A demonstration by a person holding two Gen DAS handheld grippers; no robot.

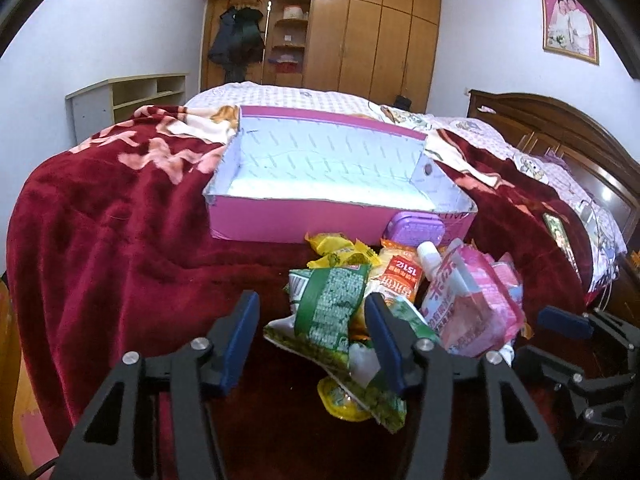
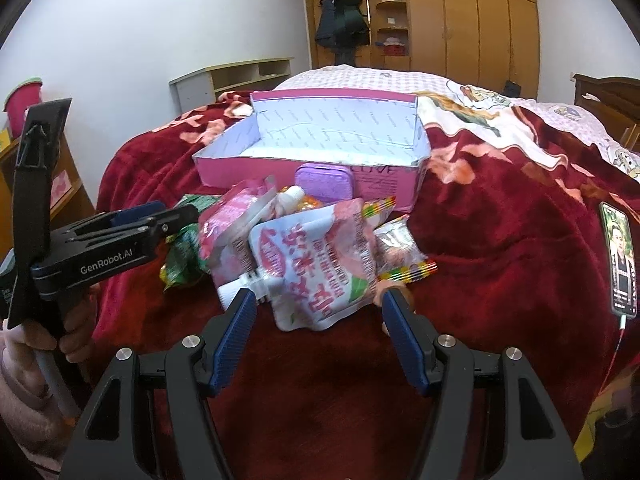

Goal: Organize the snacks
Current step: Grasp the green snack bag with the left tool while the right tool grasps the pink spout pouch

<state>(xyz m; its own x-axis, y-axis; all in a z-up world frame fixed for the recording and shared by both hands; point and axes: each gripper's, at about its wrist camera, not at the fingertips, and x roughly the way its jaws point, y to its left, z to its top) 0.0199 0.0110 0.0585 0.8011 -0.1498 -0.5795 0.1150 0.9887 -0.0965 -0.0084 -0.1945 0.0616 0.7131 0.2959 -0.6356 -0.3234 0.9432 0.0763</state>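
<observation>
A pile of snacks lies on the red blanket in front of an empty pink box (image 1: pixel 256 226) (image 2: pixel 240 172). My left gripper (image 1: pixel 312 320) is open, its jaws on either side of a green snack bag (image 1: pixel 328 312). My right gripper (image 2: pixel 320 312) is open around the near end of a pink spouted drink pouch (image 2: pixel 316 268), which also shows in the left wrist view (image 1: pixel 468 308). An orange packet (image 1: pixel 400 276), yellow packets (image 1: pixel 336 246), a purple case (image 1: pixel 414 230) (image 2: pixel 324 184) and a striped candy packet (image 2: pixel 396 248) lie in the pile.
A red blanket (image 1: pixel 120 220) covers the bed. A phone (image 2: pixel 620 260) with a lit screen and a cable lies on the blanket at the right. A wooden headboard (image 1: pixel 560 128) stands at the right, a wardrobe (image 1: pixel 360 32) behind, a low shelf (image 1: pixel 128 96) to the left.
</observation>
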